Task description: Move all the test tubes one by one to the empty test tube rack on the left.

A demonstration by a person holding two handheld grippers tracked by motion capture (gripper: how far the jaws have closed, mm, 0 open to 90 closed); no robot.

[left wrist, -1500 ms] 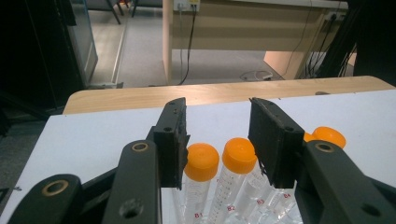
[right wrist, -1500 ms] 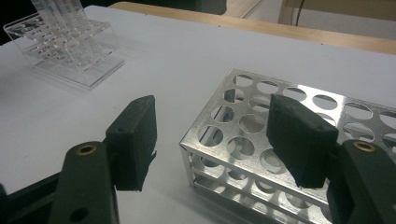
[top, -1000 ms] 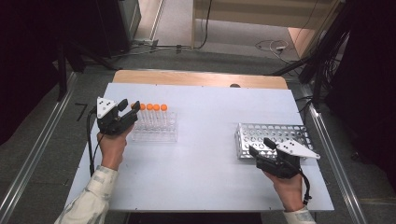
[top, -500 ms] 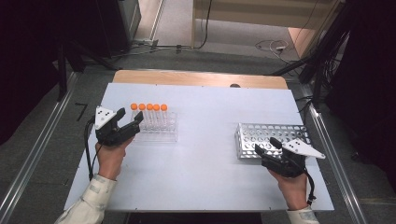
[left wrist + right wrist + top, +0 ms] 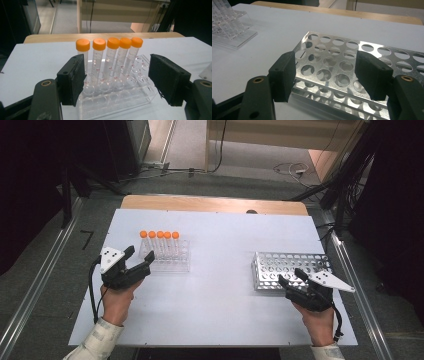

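Five orange-capped tubes stand in the clear rack; the metal rack holds none. Your left tool, jaws just widened and empty, sits just short of the clear rack; your right tool, open and empty, waits at the metal rack. No transfer is done.

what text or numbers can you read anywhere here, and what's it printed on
None can be read.
Test tubes with orange caps in the clear rack: printed scale lines and small red marks, too small and blurred to read.
Metal rack: no marking visible.
Left gripper and right gripper: no label visible on the black jaws.
White table: no writing.
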